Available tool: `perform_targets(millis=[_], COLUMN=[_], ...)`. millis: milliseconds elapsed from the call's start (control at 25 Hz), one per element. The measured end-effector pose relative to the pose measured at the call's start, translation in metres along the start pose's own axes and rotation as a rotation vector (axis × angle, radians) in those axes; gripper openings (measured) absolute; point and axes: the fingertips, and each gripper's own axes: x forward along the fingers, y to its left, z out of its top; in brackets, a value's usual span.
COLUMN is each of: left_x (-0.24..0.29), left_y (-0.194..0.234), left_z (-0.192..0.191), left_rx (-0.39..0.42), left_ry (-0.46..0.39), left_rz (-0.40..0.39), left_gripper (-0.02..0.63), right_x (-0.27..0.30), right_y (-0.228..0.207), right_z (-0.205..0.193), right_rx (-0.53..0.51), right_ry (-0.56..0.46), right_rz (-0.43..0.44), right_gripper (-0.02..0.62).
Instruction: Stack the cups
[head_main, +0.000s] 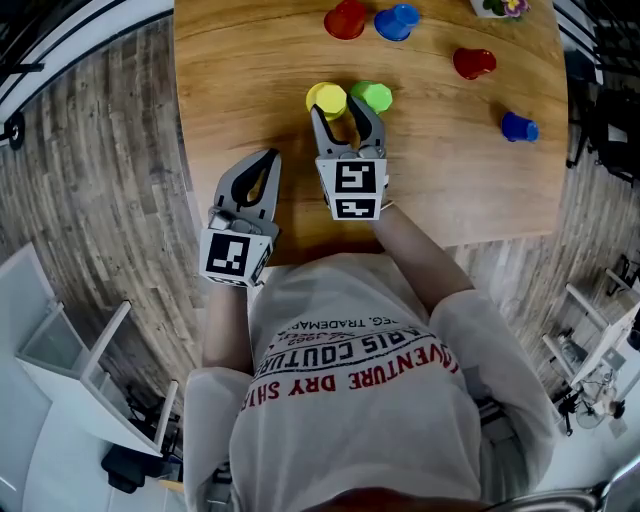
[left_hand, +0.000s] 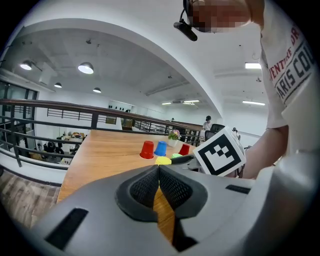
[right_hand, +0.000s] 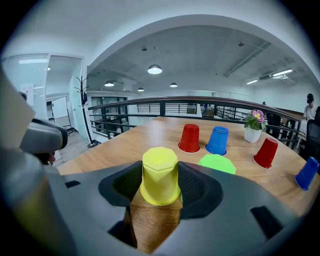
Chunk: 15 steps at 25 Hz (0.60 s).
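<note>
An upside-down yellow cup (head_main: 326, 98) (right_hand: 160, 175) stands on the wooden table (head_main: 250, 90) between the jaws of my right gripper (head_main: 340, 108) (right_hand: 160, 172), and both pads lie against its sides. Just to its right, partly behind the right finger, stands an upside-down green cup (head_main: 373, 95) (right_hand: 217, 163). Farther back are a red cup (head_main: 346, 19) (right_hand: 190, 138) and a blue cup (head_main: 397, 21) (right_hand: 217, 140) side by side. A second red cup (head_main: 473, 62) and a second blue cup (head_main: 518, 127) stand apart at the right. My left gripper (head_main: 265, 158) (left_hand: 159, 167) hovers shut and empty over the table's near left.
A small white pot with flowers (head_main: 497, 7) (right_hand: 253, 131) stands at the table's far right. The table's near edge (head_main: 300, 255) runs just under both grippers. Wood floor lies to the left, and a white cabinet (head_main: 70, 370) stands at the lower left.
</note>
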Motion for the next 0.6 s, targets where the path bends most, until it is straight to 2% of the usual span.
perform_targets(millis=[200, 600], left_x=[0.0, 0.003], left_y=[-0.001, -0.019], left_z=[0.0, 0.026], left_rx=[0.005, 0.029], left_ry=[0.004, -0.042], left_rz=[-0.006, -0.038], left_gripper=[0.016, 0.017], right_x=[-0.003, -0.049], right_y=[0.009, -0.002], right_z=[0.001, 0.041], right_rx=[-0.004, -0.013], right_ry=[0.003, -0.112], right_rz=[0.057, 0.043], right_gripper=[0.267, 0.282])
